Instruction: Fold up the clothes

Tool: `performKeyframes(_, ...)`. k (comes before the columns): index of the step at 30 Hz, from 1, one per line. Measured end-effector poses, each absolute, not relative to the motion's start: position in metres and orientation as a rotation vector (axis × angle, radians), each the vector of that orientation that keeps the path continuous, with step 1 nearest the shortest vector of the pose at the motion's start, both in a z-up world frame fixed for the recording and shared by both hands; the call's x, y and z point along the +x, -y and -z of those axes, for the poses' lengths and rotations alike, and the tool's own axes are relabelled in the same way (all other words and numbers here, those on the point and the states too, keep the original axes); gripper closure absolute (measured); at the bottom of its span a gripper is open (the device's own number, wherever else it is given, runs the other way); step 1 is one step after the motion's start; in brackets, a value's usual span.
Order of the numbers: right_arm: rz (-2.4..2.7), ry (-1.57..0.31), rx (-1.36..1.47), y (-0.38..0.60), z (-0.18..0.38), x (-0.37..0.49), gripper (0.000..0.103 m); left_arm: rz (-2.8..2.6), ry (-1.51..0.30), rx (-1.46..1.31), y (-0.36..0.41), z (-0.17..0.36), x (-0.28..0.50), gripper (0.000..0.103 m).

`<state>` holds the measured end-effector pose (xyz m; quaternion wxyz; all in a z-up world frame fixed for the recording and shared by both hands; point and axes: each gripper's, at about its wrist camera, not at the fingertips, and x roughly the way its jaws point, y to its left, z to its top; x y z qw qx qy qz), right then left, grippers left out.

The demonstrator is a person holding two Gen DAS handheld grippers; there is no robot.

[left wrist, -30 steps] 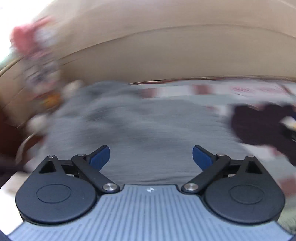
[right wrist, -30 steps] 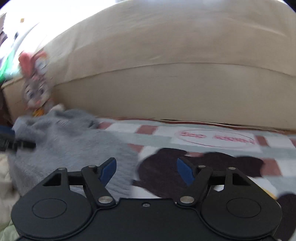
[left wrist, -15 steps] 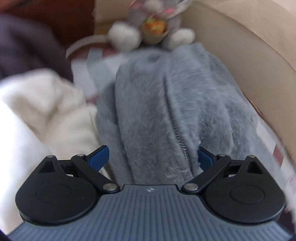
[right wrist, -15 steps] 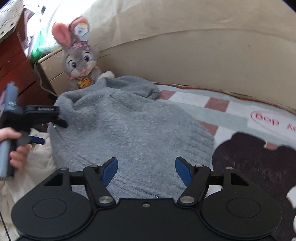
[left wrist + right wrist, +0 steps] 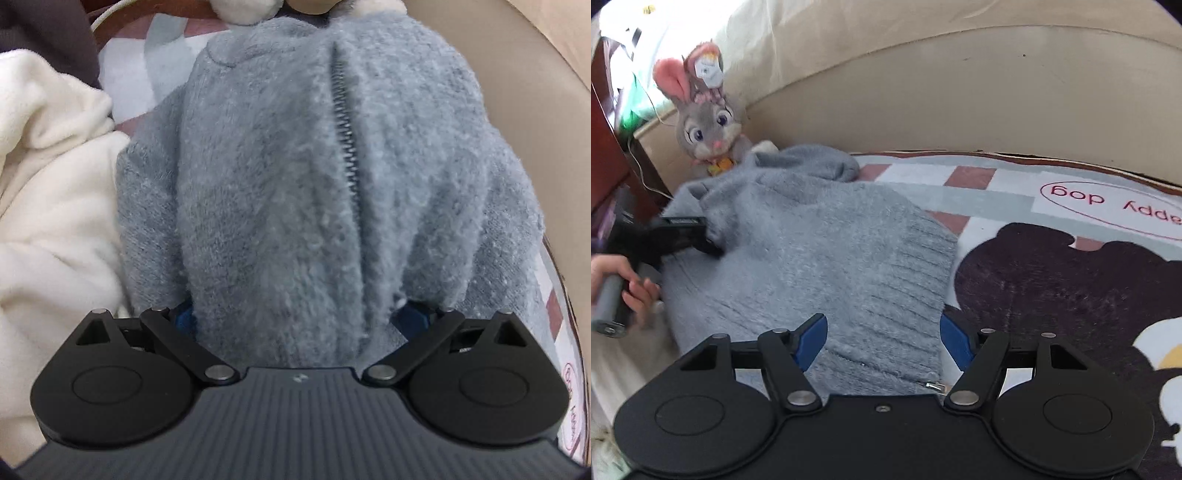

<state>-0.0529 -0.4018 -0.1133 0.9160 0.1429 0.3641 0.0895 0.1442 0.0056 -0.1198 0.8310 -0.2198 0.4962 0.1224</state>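
While my left tongs (image 5: 295,315) point steeply down into the grey fleece (image 5: 314,177), their jaws stand wide and are closing, with a thick fold of the fleece bulging up between them. The blue pads (image 5: 410,317) are half buried in the pile on both sides, and I cannot tell whether they press on the cloth yet. A zip (image 5: 345,136) runs away from the tongs up the middle of the fleece, slightly right of centre. To the left of these tongs lies a cream garment (image 5: 51,199), touching the fleece along its edge. Beyond the fleece, at the far end, I see only the pale feet of the plush (image 5: 247,9).

Over on my right tongs (image 5: 882,341), the jaws stand apart and are easing inward. The ribbed hem of the fleece (image 5: 831,258) lies between and below the blue pads (image 5: 810,338), but they sit clear of it, so nothing is gripped. A small metal zip pull (image 5: 934,386) shows just ahead of the right finger's hinge. To the right of these tongs the blanket (image 5: 997,192) is bare, with a dark printed shape and red lettering. Far left I see my left hand (image 5: 624,284) on its handle, that tool's black fingers (image 5: 683,229) at the fleece's far edge. The plush (image 5: 705,122) sits upright beyond, against the beige headboard (image 5: 960,92).
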Motion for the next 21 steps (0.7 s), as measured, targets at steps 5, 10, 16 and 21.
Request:
performKeyframes(5,-0.159,-0.749,0.26,0.397,0.117,-0.056,0.03,-0.022,-0.916,-0.151,0.049,0.071,0.12,0.079)
performKeyframes(10,-0.205,-0.746,0.336,0.396,0.12,-0.055,0.034,0.127,-0.837,-0.089,0.074,0.039,0.103,0.085)
performKeyframes(16,-0.309,-0.752,0.415,0.397,0.12,-0.055,0.047,0.37,-0.801,0.076,0.126,0.012,0.07,0.086)
performKeyframes(21,-0.338,-0.74,0.499,0.404,0.119,-0.054,0.078,0.643,-0.862,0.052,0.168,0.016,0.031,0.102)
